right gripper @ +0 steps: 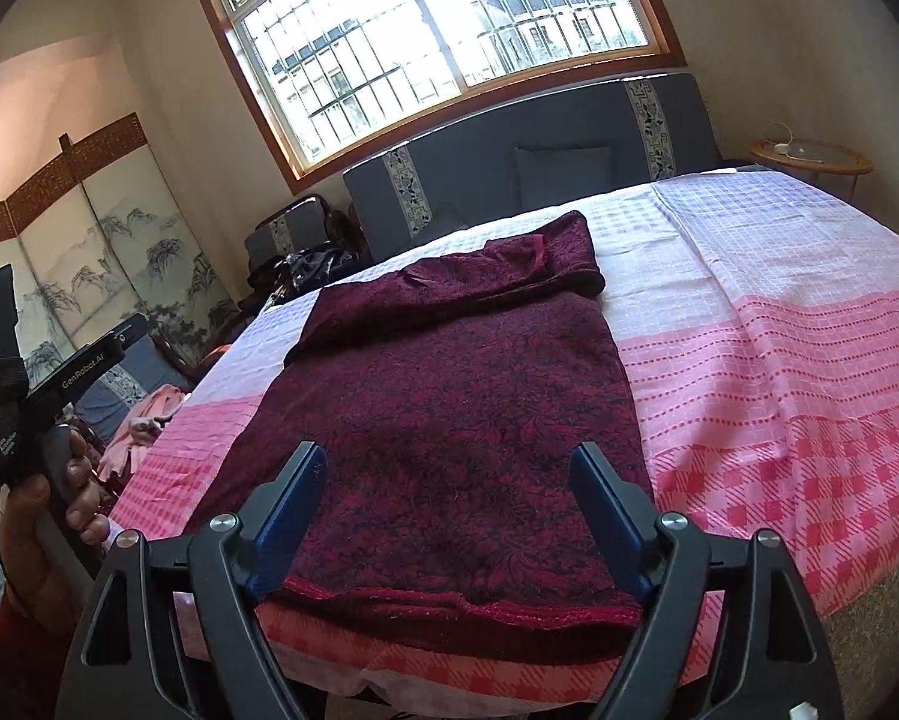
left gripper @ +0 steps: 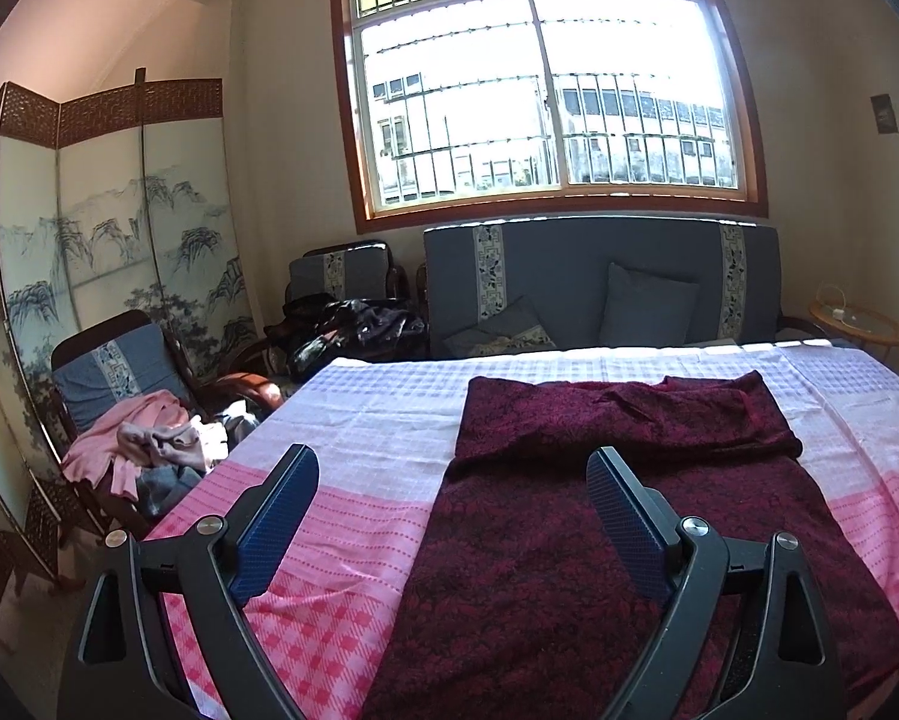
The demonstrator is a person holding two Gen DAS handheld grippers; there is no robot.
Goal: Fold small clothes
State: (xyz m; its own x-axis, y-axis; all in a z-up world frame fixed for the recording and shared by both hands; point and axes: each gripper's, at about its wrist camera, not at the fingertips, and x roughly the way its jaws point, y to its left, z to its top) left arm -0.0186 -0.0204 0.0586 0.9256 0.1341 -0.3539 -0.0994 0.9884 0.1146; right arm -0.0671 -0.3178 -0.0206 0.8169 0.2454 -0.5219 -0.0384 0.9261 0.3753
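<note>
A dark maroon patterned garment (left gripper: 599, 516) lies flat on the pink and white checked bedcover (left gripper: 341, 420), its far part folded across sideways. It also shows in the right wrist view (right gripper: 449, 420), with its near hem at the bed's front edge. My left gripper (left gripper: 452, 468) is open and empty, held above the garment's left edge. My right gripper (right gripper: 446, 462) is open and empty, held above the garment's near end. The left gripper's body (right gripper: 59, 390) and the hand holding it show at the left of the right wrist view.
A chair at the left holds a pile of pink and grey clothes (left gripper: 149, 450). Dark clothes (left gripper: 353, 324) lie on another chair beyond the bed. A grey sofa (left gripper: 599, 288) stands under the window. A small round table (right gripper: 809, 156) stands at the far right.
</note>
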